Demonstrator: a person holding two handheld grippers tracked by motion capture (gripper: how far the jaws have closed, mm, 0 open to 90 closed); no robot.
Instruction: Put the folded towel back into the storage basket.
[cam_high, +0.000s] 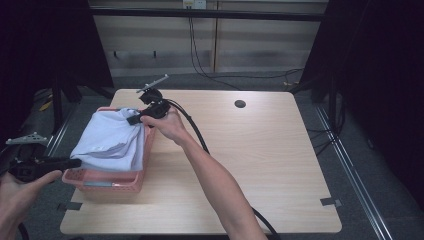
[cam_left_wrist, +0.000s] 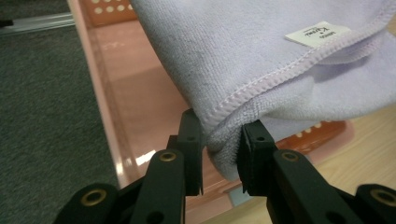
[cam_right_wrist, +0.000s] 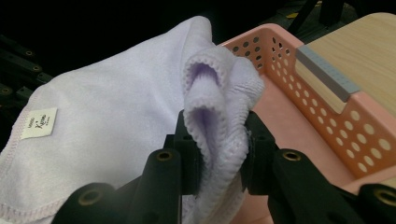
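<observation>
My left gripper (cam_left_wrist: 220, 156) pinched one towel (cam_high: 112, 140) corner, and my right gripper (cam_right_wrist: 219, 149) clamped a bunched corner, so the cloth hung spread between them, draped over the pink basket (cam_high: 107, 187) at the table's (cam_high: 260, 165) left edge, ready for lowering in.

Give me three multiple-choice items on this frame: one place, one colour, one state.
1. Where does the basket stand?
A. at the table's left edge
B. at the table's middle
C. on the floor

2. What colour is the cloth?
A. dark green
B. pale lilac
C. red

3. How do the left gripper and right gripper stand?
A. both open, clear of the cloth
B. one shut on the basket rim
C. each shut on a bunched part of the cloth

Key: 1 A, the high view shows it on the table at the left; 2 B, seen in all views; 3 C, cloth sits pinched between both pairs of jaws.
</observation>
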